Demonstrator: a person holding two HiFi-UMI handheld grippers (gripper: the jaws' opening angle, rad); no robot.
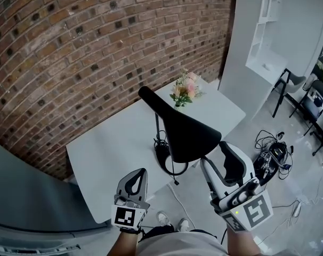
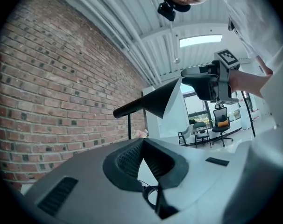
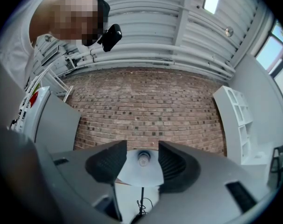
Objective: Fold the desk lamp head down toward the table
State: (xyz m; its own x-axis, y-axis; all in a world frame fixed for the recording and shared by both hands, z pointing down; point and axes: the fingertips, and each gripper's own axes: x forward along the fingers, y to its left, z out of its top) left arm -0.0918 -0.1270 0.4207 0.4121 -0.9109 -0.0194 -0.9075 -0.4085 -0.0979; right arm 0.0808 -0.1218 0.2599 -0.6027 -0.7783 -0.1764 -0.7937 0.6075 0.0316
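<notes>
Framing the lamp shade between parted jaws

Right gripper sits at 4 o'clock of the black desk lamp head with its jaws wide apart. The shade's white inside and bulb show between them, nothing clamped. The head stands raised above the white table. Left gripper, at 7 o'clock, is empty, jaw tips together.

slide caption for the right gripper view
Open right gripper looks up into the black cone-shaped desk lamp shade, bulb showing between its jaws
</notes>
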